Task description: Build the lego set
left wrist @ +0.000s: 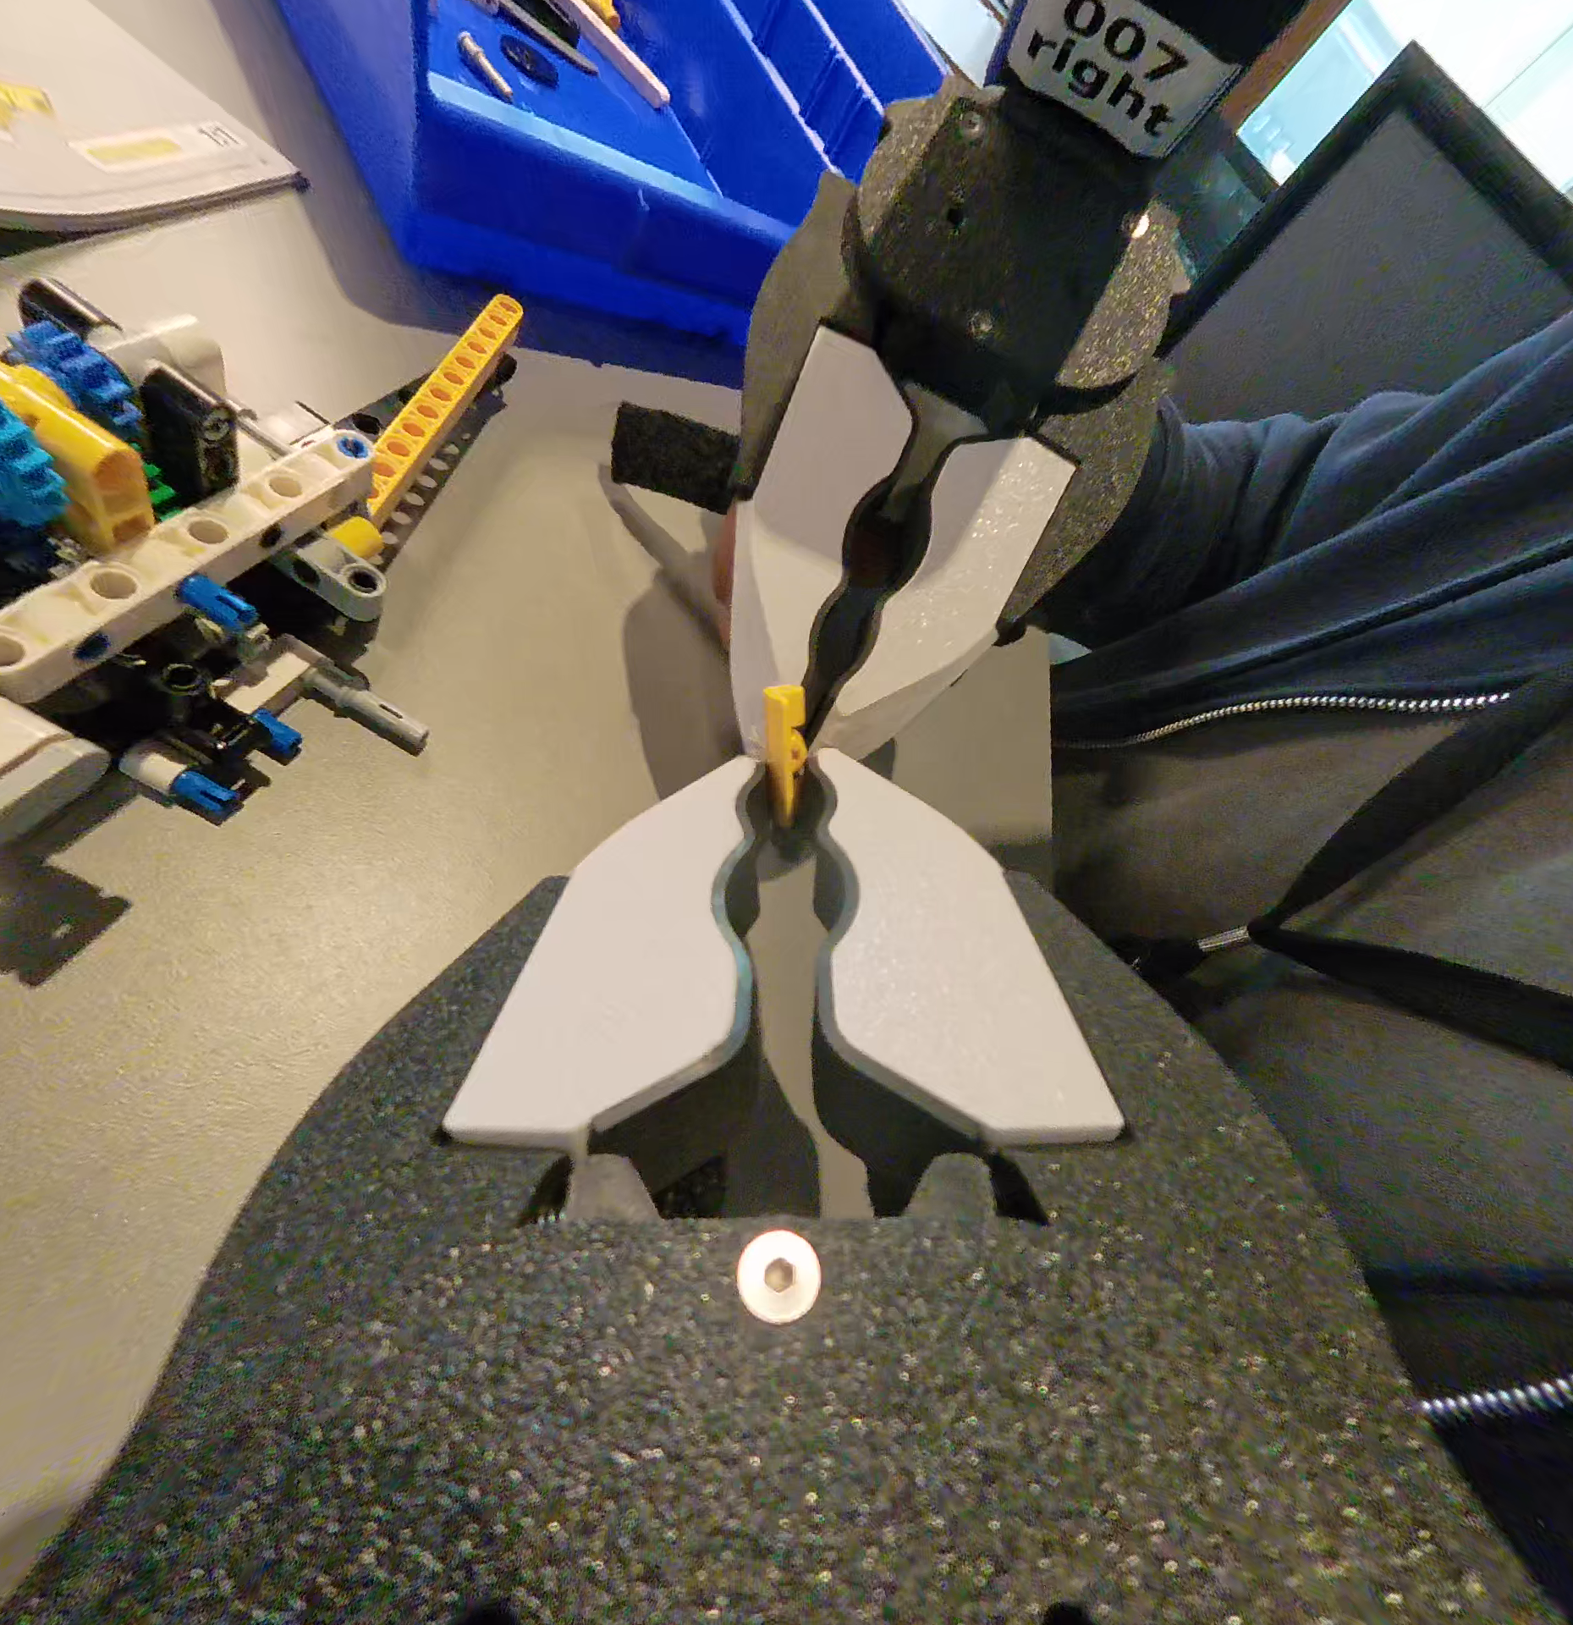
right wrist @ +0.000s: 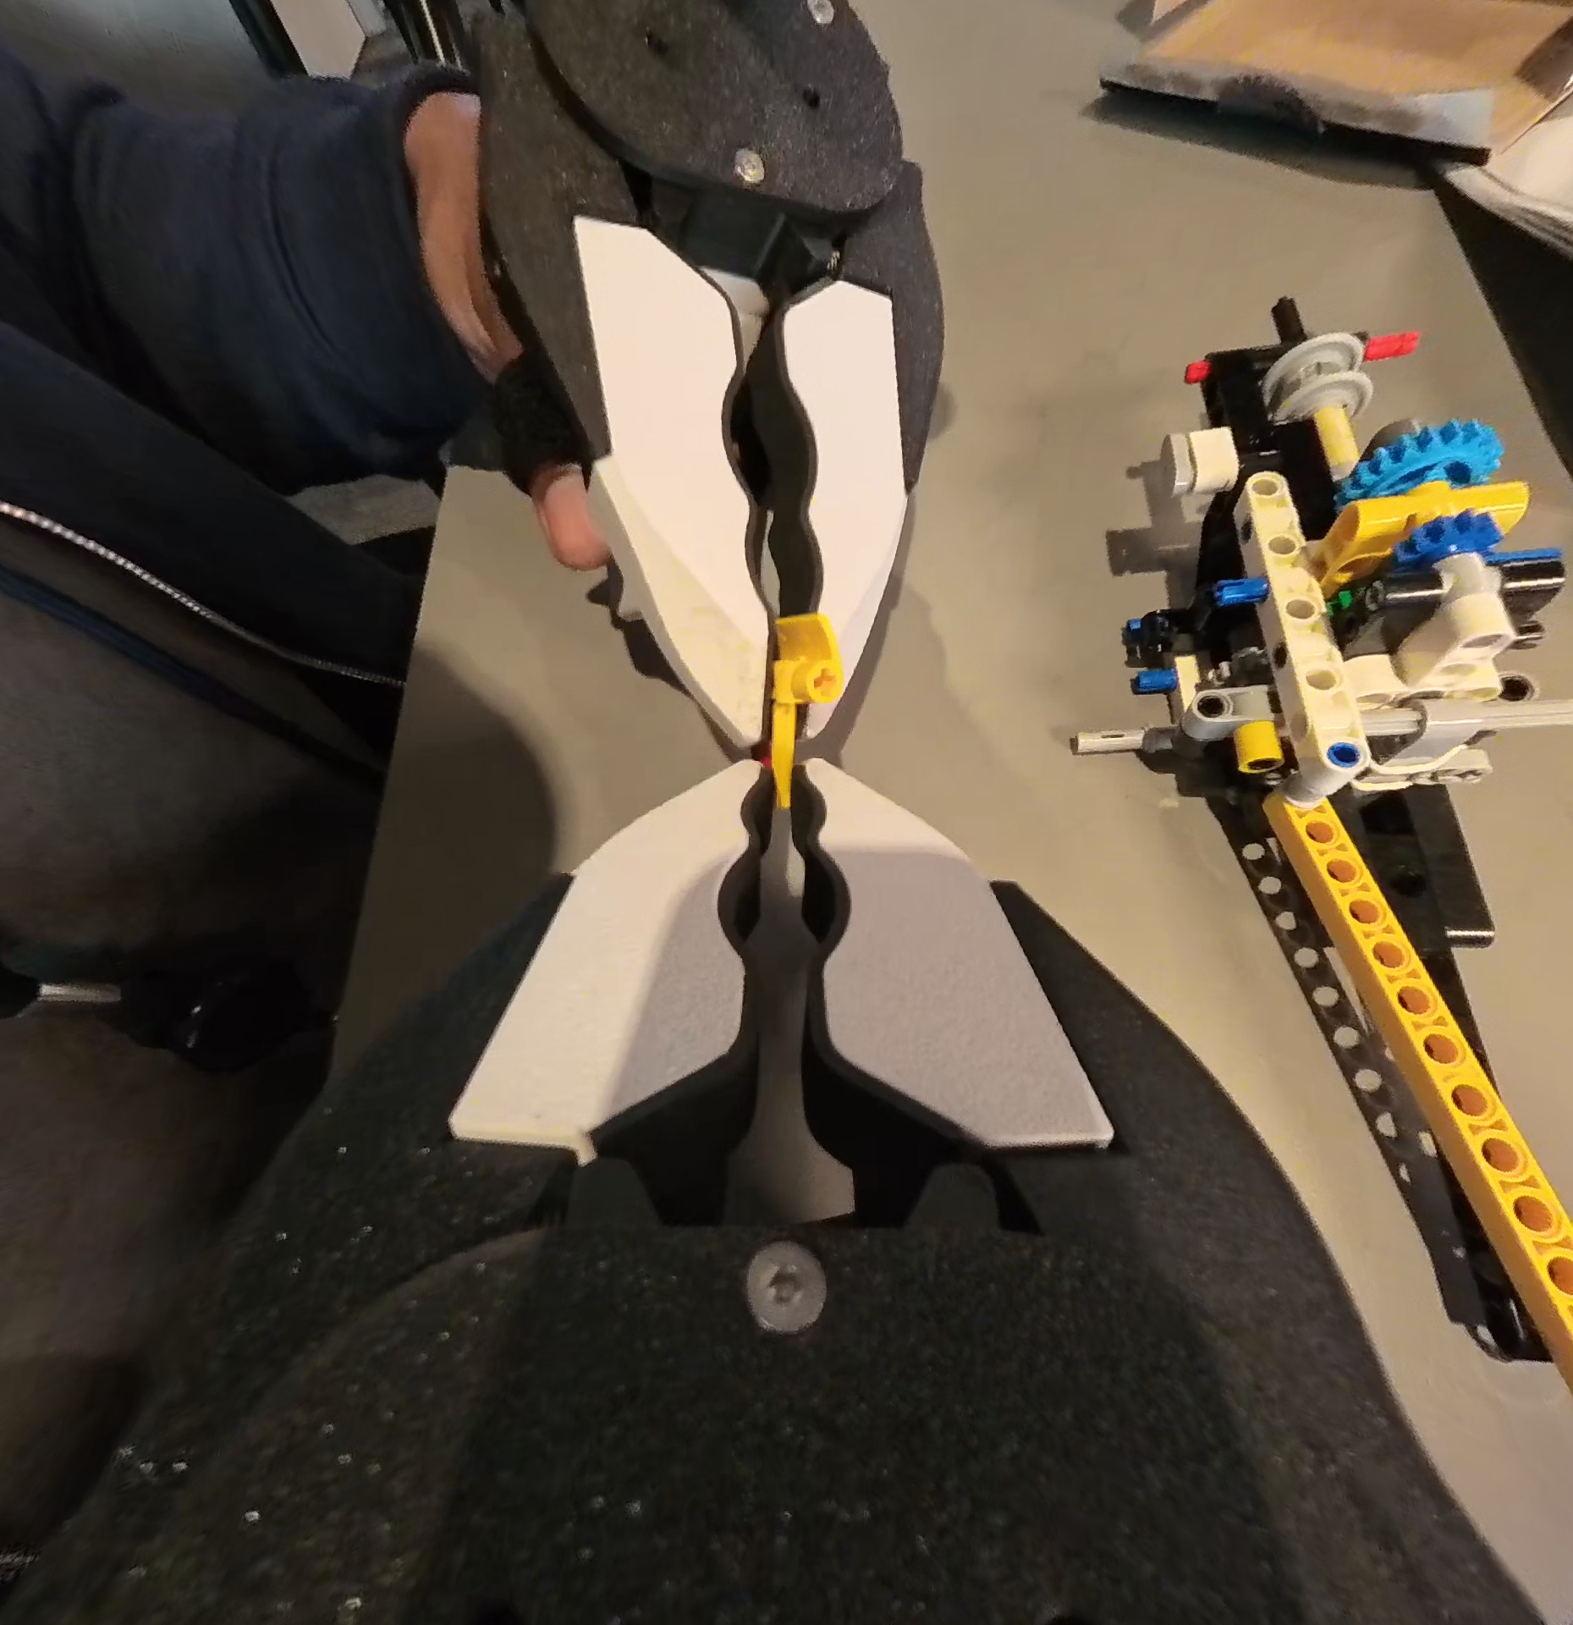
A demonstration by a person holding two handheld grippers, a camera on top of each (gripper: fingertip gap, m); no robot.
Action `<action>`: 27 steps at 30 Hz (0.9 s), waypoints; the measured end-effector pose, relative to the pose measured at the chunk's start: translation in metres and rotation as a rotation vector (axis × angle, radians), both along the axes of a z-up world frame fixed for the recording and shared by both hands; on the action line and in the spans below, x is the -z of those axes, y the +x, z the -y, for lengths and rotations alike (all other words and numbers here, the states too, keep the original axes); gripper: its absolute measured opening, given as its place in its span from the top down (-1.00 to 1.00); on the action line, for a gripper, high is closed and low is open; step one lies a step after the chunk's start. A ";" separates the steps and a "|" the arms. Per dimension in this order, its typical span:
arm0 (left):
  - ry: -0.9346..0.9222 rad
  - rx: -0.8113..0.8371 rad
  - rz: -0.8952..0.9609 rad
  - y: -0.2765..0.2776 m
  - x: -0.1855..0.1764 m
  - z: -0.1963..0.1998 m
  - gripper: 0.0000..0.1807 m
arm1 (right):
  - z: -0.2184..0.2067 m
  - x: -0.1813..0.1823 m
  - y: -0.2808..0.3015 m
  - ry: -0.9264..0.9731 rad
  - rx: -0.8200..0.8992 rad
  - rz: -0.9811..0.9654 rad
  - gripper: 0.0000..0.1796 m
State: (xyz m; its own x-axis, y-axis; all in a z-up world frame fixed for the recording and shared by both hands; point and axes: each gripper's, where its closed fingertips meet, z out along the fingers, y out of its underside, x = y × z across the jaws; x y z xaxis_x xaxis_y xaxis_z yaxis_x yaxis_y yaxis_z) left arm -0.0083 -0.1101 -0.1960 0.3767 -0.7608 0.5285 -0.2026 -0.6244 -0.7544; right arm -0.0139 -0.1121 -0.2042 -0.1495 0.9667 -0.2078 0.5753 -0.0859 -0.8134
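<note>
A small yellow Lego piece [left wrist: 783, 747] is held in the air between my two grippers, which meet tip to tip above the grey table. My left gripper [left wrist: 787, 778] is shut on one end of it. The right gripper [left wrist: 804, 717] comes down from the top of the left wrist view, shut on the other end. In the right wrist view, my right gripper [right wrist: 787, 787] pinches the thin end of the yellow piece [right wrist: 804, 677], and the left gripper [right wrist: 796, 703] grips its thicker end. A tiny red spot shows by the tips. The partly built model [left wrist: 193, 528] stands to the left.
The model [right wrist: 1345, 633] has blue gears, white beams and a long yellow beam [right wrist: 1424, 1055] over a black one. A blue parts bin [left wrist: 589, 158] and an instruction booklet [left wrist: 106, 114] lie at the back. The person's dark jacket [left wrist: 1292, 615] is close on the right. Only a small space, under 4 cm, lies between the two pairs of fingers.
</note>
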 end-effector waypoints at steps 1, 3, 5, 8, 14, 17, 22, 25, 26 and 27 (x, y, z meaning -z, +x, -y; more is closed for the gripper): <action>-0.008 -0.001 0.006 0.000 0.000 0.000 0.92 | 0.000 0.000 0.000 0.004 -0.001 -0.002 0.96; -0.039 -0.017 0.019 -0.003 -0.001 -0.001 0.92 | 0.000 0.002 0.002 0.008 0.003 0.002 0.96; -0.076 -0.022 -0.005 -0.009 0.004 0.000 0.92 | -0.001 0.005 0.005 -0.001 0.008 0.010 0.96; -0.090 -0.040 -0.125 -0.016 0.020 0.000 0.92 | -0.002 0.006 0.008 -0.021 0.013 0.013 0.96; -0.046 -0.049 -0.252 -0.017 0.031 -0.005 0.88 | -0.002 0.009 0.008 -0.026 0.011 0.034 0.96; -0.030 -0.073 -0.261 -0.022 0.031 -0.011 0.82 | -0.002 0.009 0.008 -0.033 0.012 0.032 0.96; 0.017 -0.126 -0.245 -0.030 0.023 -0.020 0.63 | -0.002 0.009 0.008 -0.028 0.008 0.033 0.96; 0.124 -0.138 -0.154 -0.024 -0.003 -0.022 0.63 | -0.001 0.009 0.008 -0.024 0.006 0.035 0.96; 0.129 -0.097 -0.112 -0.018 -0.010 -0.016 0.65 | -0.001 0.009 0.008 -0.023 0.004 0.037 0.96; 0.112 -0.047 -0.089 -0.011 -0.013 -0.008 0.67 | -0.001 0.009 0.007 -0.020 0.002 0.038 0.96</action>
